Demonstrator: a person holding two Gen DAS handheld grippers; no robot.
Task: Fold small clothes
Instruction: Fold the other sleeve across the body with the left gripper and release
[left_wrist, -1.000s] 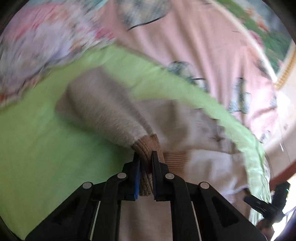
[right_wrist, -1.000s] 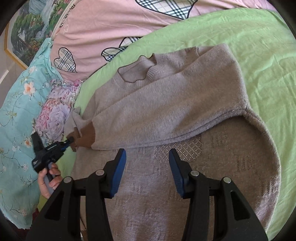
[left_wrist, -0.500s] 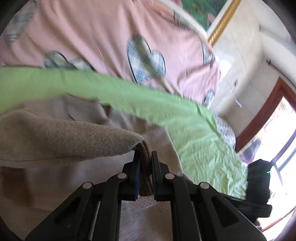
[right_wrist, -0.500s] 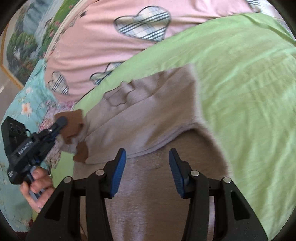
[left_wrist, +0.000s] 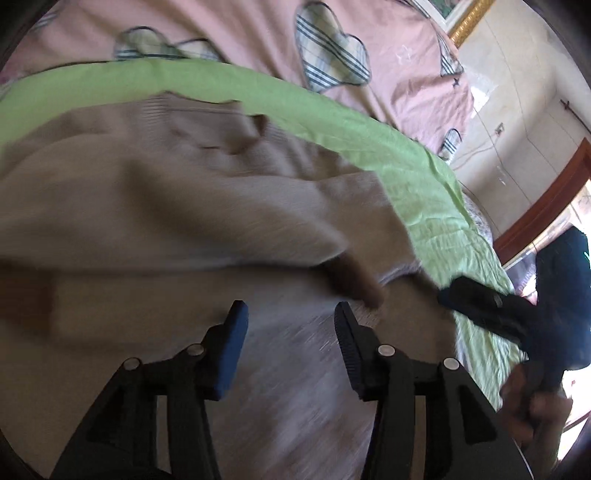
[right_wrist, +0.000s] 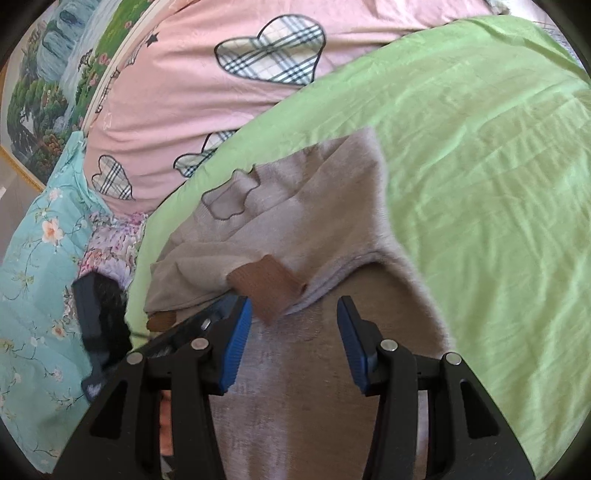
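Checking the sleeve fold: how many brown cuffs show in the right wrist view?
2. One brown cuff lies on the sweater near the right gripper; the second cuff peeks out at the sweater's left edge.

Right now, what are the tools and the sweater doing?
Left tool open, empty. Right tool open, empty. Sweater flat, brown cuff folded across. Nothing blocking.
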